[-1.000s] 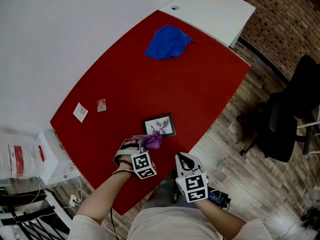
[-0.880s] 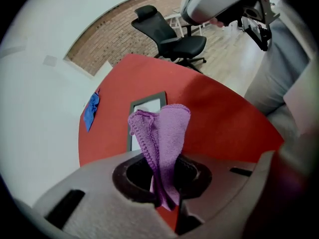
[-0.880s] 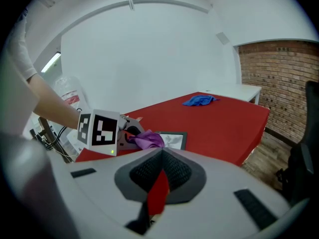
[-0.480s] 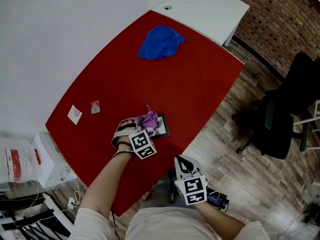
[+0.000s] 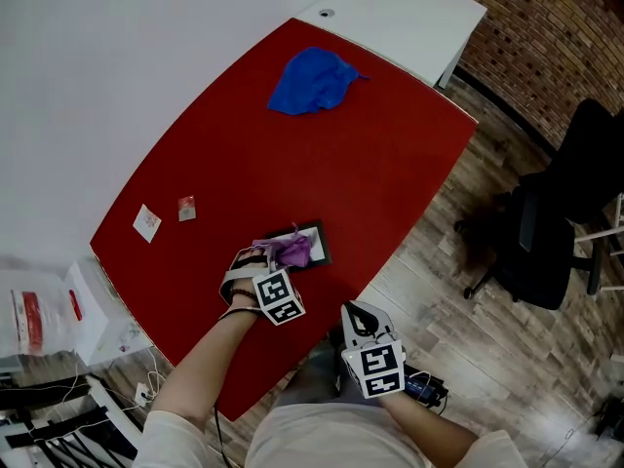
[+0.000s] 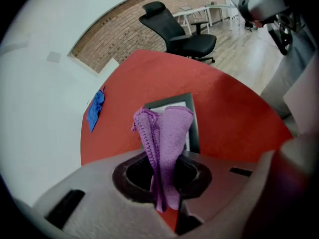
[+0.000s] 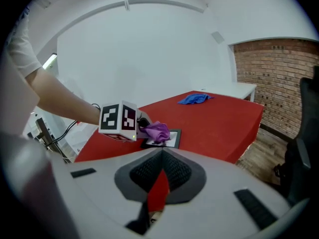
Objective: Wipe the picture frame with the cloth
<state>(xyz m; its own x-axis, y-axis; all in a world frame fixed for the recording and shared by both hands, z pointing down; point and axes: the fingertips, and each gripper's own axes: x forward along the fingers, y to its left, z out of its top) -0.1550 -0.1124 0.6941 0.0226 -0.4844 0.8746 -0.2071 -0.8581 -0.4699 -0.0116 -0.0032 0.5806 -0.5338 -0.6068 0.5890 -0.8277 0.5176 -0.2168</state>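
A small black-rimmed picture frame [image 5: 315, 238] lies flat on the red table [image 5: 292, 154], near its front edge. My left gripper [image 5: 276, 258] is shut on a bunched purple cloth [image 5: 293, 252], which rests on the frame's left part. In the left gripper view the cloth [image 6: 167, 133] stands up between the jaws and hides much of the frame [image 6: 192, 119]. My right gripper [image 5: 357, 313] hangs off the table's front edge, shut and holding nothing. From the right gripper view the cloth [image 7: 158, 131] sits on the frame [image 7: 173, 138] ahead.
A crumpled blue cloth [image 5: 312, 81] lies at the table's far end. Two small cards [image 5: 146, 222] lie near the left edge. A white desk [image 5: 400, 13] adjoins the far end, and a black office chair [image 5: 565, 213] stands on the wood floor at right.
My left gripper carried the purple cloth forward over the picture frame, then drew it back toward the frame's left side. The right gripper stayed where it was.
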